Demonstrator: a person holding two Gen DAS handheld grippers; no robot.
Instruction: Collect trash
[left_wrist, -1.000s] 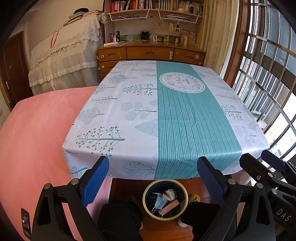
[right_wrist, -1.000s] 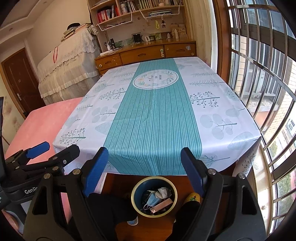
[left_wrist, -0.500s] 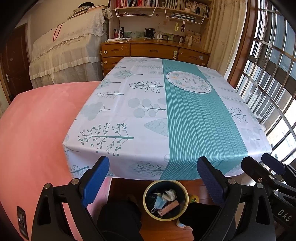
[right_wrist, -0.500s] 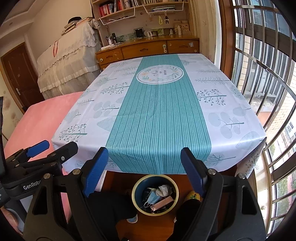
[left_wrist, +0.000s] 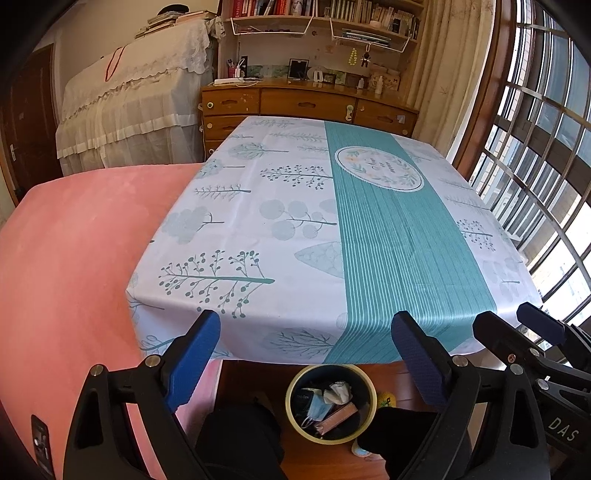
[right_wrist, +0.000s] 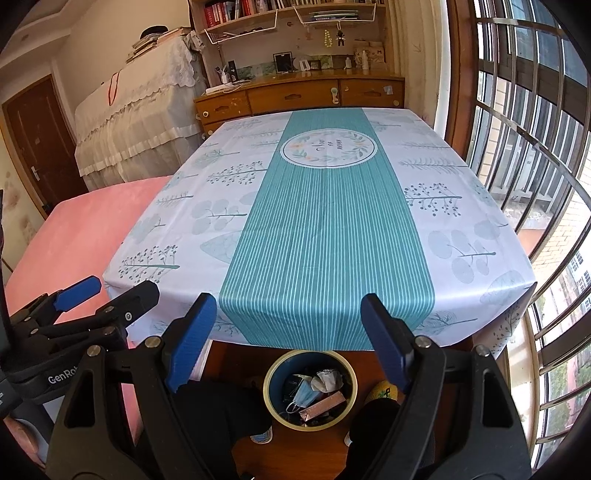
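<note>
Tablecloth (left_wrist: 295, 229) lies bare; its hanging edge shades the bin (right_wrist: 275, 373).

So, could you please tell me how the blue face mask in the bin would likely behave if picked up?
The face mask looks thin and crumpled, so probably floppy and very light. Its loose ear loop might snag the trash beside it in the bin.

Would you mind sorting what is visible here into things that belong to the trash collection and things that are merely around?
Belongs to the job:
- trash bin on the floor
- blue face mask, crumpled tissue and pink wrapper inside it
- left gripper, open
- right gripper, open

Just around:
- tablecloth
- wooden dresser
- pink bedspread
</note>
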